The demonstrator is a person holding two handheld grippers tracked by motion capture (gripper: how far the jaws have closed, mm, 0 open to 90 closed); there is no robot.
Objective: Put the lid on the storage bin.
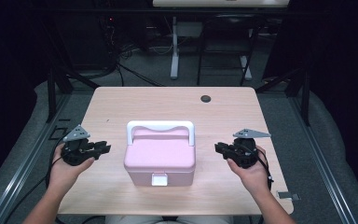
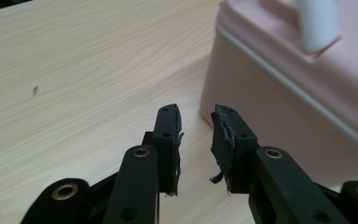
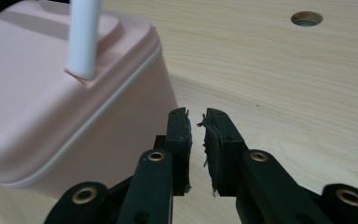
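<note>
Left gripper sits just left of the pink box, jaws apart w/ nothing between them. Right gripper is at the box's right side — jaws parted by a narrow gap, also empty. Box stands mid-tabletop, white handle upright, white latch facing the person.

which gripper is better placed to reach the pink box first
Left, marginally. The left gripper sits slightly nearer the pink box than the right gripper. Both flank it, jaws empty and pointing inward.
</note>
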